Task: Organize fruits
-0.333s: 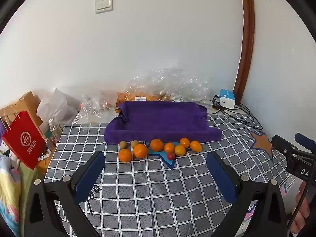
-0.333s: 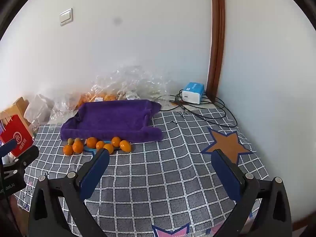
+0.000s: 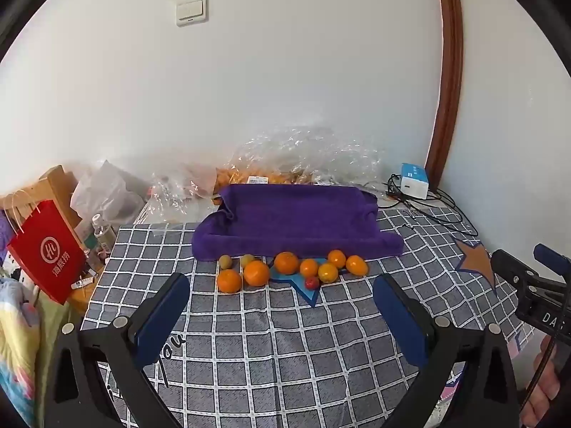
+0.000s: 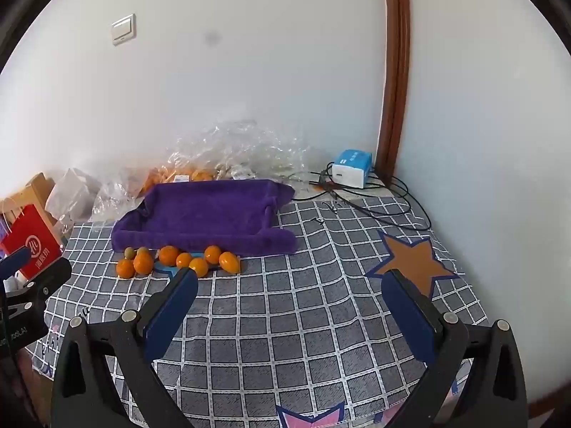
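Note:
Several oranges [image 3: 256, 273], two small greenish fruits [image 3: 225, 261] and one small red fruit [image 3: 312, 283] lie in a row on the checked tablecloth [image 3: 285, 356]. They sit just in front of a purple towel [image 3: 296, 221] folded like a shallow tray. My left gripper [image 3: 280, 280] hovers open, short of the row, with nothing between its fingers. My right gripper [image 4: 289, 274] is open and empty, to the right of the fruit row [image 4: 167, 255]. Each gripper shows at the edge of the other's view: the right gripper [image 3: 524, 260] and the left gripper [image 4: 39, 264].
Crumpled clear plastic bags [image 3: 303, 157] with more oranges lie against the wall behind the towel. A white and blue box [image 3: 414, 180] with black cables sits at the back right. A red paper bag [image 3: 46, 249], a bottle [image 3: 101, 230] and clutter stand off the left table edge.

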Available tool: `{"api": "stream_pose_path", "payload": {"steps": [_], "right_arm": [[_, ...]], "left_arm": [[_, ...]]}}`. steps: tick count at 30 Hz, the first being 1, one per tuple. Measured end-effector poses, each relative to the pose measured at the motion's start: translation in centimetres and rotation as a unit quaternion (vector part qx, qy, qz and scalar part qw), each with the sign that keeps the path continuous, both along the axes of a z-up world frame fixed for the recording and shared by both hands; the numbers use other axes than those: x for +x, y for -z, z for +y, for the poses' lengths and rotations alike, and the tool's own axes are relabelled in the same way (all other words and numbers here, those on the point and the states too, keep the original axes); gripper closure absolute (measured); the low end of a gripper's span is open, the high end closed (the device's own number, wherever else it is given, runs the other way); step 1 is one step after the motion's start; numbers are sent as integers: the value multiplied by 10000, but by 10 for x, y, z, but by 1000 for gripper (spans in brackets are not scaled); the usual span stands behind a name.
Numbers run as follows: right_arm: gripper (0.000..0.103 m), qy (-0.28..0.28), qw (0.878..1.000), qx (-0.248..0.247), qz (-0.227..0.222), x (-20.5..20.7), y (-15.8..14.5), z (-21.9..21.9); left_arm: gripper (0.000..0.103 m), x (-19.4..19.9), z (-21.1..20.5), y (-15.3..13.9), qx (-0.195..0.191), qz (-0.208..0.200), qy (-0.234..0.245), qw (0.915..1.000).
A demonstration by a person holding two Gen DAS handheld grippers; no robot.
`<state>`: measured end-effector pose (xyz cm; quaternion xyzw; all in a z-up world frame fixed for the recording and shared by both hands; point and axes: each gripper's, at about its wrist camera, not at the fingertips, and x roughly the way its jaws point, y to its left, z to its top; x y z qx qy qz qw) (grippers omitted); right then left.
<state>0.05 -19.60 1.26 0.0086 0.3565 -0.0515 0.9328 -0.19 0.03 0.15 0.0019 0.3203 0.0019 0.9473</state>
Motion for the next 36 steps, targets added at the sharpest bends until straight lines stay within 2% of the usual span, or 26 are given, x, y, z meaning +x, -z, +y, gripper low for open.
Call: {"api": "stream_pose_path", "payload": {"steps": [14, 23, 27, 36], "right_arm": [[2, -11, 10000, -29, -34, -4, -2, -4], [2, -27, 10000, 0, -60, -4, -3, -3], [2, -29, 10000, 16, -45, -3, -2, -3], [2, -47, 10000, -13, -46, -3, -2, 2]], "left_arm": [[0, -4, 5, 1, -72, -76, -44, 9999], [0, -5, 3, -1, 34, -126, -115, 9998], [0, -8, 6, -1, -43, -257, -206, 9994], [0, -7, 13, -1, -138, -193, -264, 9994]]}}
